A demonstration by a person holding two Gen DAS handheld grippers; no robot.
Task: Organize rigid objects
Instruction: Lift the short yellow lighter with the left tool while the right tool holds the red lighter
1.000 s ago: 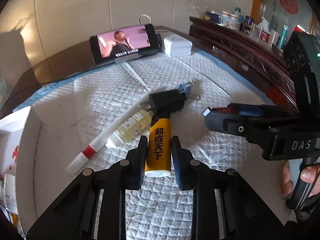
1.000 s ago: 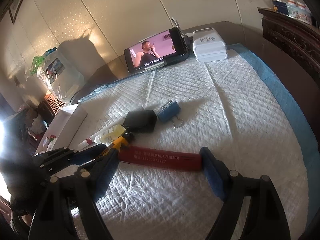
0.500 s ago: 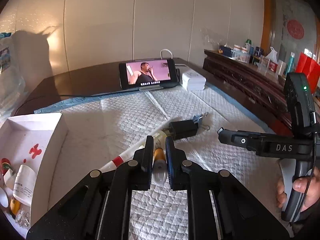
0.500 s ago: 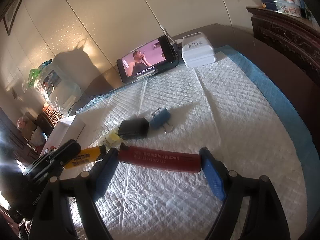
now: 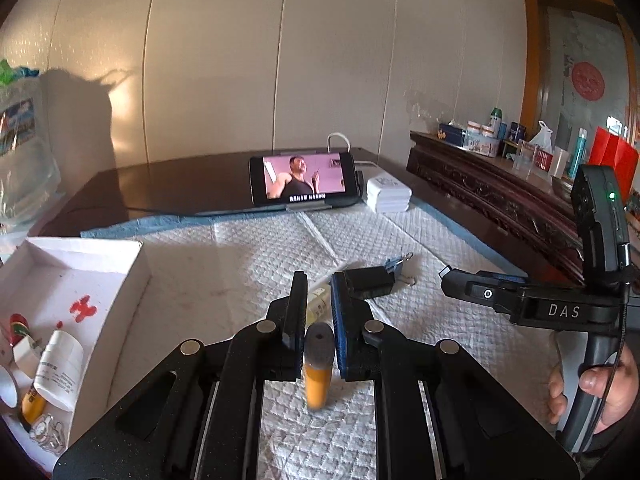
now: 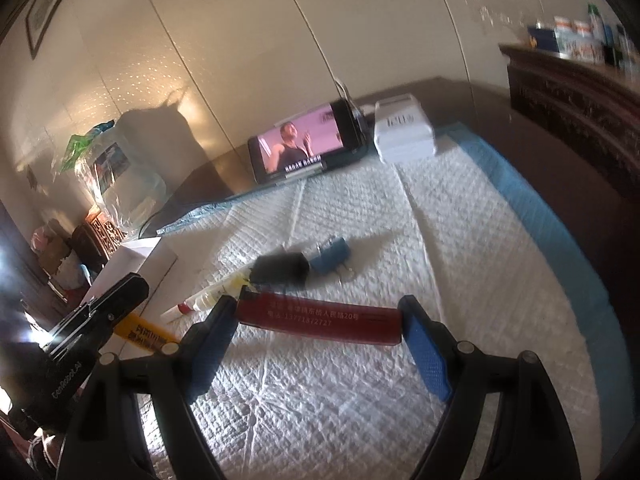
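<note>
- The yellow tube (image 5: 318,376), dark cap toward the camera, is clamped between the pads of the left gripper (image 5: 318,312) and held clear above the white quilted pad (image 5: 248,280).
- The right gripper (image 6: 316,332) grips a long red bar (image 6: 320,320) by its two ends, jaws wide, low over the pad.
- On the pad beyond lie a black charger plug (image 5: 368,280), a blue binder clip (image 5: 396,266) and a small pale bottle (image 5: 318,304).
- An open white box (image 5: 132,276) holding small items stands at the left.
- A phone (image 5: 304,178) playing video stands at the far edge.
</note>
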